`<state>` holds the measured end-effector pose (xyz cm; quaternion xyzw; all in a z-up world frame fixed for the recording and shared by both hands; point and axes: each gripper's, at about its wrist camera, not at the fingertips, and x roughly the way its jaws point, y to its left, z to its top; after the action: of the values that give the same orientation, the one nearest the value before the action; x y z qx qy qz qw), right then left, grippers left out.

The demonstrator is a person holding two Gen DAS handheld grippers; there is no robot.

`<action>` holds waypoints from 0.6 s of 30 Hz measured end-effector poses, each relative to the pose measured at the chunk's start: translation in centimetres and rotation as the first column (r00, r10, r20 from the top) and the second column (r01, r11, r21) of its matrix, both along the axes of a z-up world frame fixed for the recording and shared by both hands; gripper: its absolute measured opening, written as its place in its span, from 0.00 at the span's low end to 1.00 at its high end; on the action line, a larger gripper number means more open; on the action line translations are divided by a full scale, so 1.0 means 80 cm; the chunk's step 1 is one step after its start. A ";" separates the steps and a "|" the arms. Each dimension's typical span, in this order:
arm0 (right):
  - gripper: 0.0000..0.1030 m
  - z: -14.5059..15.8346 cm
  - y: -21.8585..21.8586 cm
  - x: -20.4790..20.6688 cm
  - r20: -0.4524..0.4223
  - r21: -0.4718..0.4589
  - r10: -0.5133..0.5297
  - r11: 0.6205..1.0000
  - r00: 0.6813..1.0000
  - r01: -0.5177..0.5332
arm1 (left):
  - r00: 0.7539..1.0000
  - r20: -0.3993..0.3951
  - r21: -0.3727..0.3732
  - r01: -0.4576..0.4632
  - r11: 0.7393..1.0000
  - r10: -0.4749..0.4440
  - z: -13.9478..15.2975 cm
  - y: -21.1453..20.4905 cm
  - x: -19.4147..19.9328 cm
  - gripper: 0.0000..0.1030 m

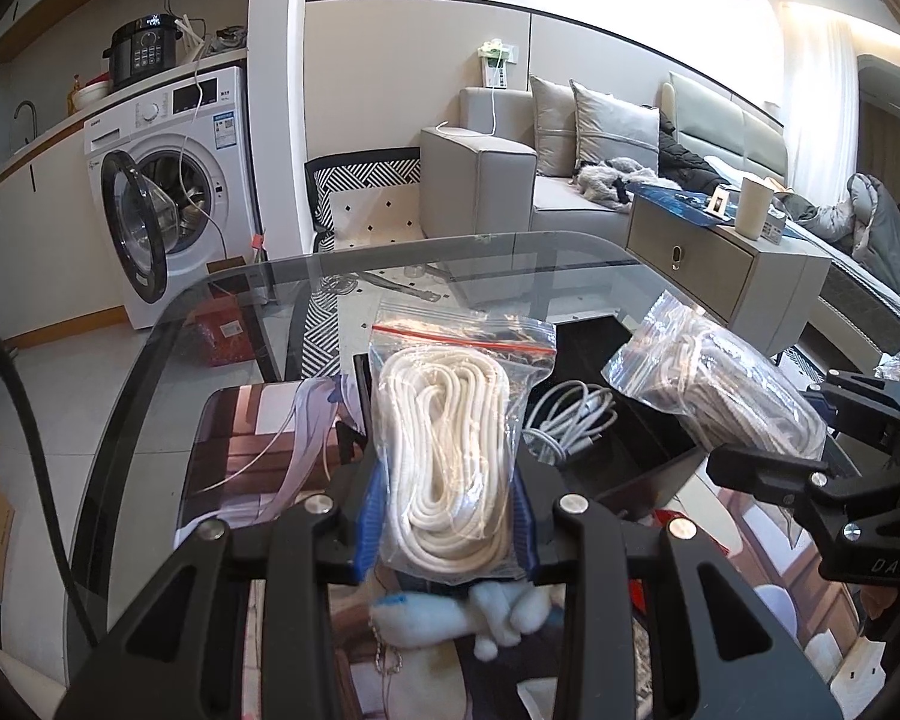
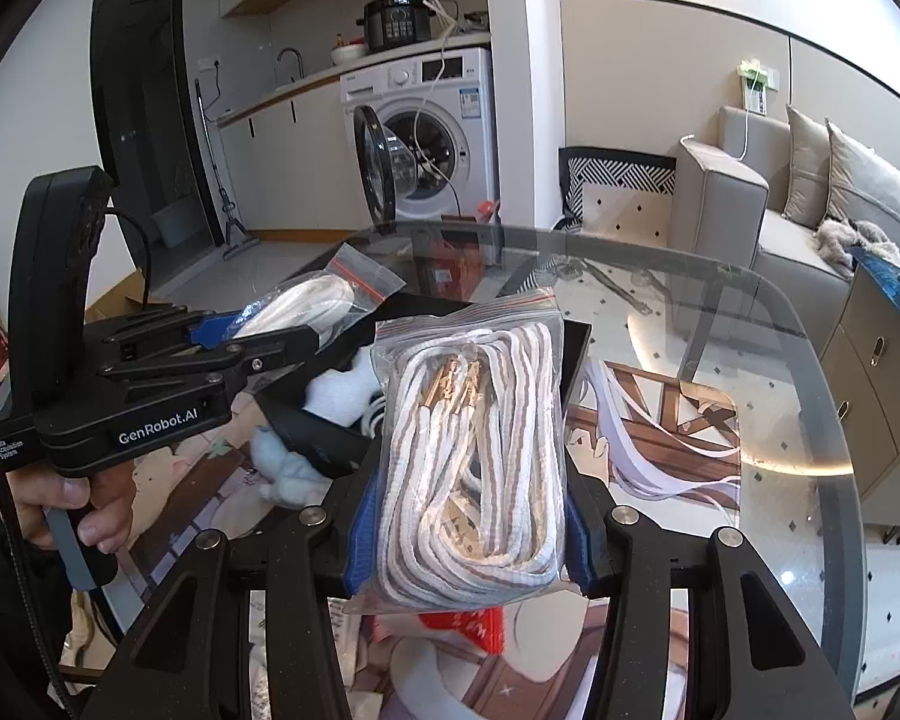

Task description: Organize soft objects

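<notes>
Left wrist view showed the left claw [image 1: 447, 510] clamped on a zip bag of white cord [image 1: 450, 456], its blue pads [image 1: 369, 516] squeezing the lower half of the coil. Held above the glass worktop [image 1: 168, 324], the bag hung just ahead of a black tray [image 1: 600, 336] at about 1 o'clock, where a loose grey cable [image 1: 570, 420] lay. A white plush toy [image 1: 498, 618] sat below the claw at 6 o'clock.

Right wrist view showed the right claw [image 2: 465, 534] likewise closed on a second bag, this one of striped cord [image 2: 468, 450] with metal tips, pinched low across the bundle. The left claw [image 2: 234, 330] appeared at 9 o'clock with its bag [image 2: 306, 300] poking out, gripped by a hand [image 2: 84, 510].

Both bags looked light and soft. The thin plastic was probably slippery and would crumple, so a pinch on film alone could slide. Gripping across the thick middle of the coil, as shown, seemed the safer hold; the cord would give under pressure without damage. The top seal with its red strip flopped freely, and the metal tips might snag the film if squeezed hard.
</notes>
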<state>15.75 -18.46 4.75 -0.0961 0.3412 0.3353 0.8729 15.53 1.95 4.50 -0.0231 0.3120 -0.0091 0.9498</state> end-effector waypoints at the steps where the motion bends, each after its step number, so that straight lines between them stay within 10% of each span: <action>1: 0.48 0.000 0.002 0.004 -0.001 -0.001 0.000 1.000 1.000 0.000 | 1.000 -0.005 -0.004 -0.002 1.000 0.002 -0.002 0.002 0.005 0.32; 18: 0.48 -0.002 0.043 0.049 -0.114 -0.115 0.028 0.992 0.993 -0.041 | 0.998 -0.061 -0.011 -0.005 1.000 0.004 -0.018 0.003 0.037 0.32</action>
<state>19.71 -15.00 4.60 -0.1341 0.4072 0.3346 0.8392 18.46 2.22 3.08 -0.0294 0.3406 -0.0081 0.9397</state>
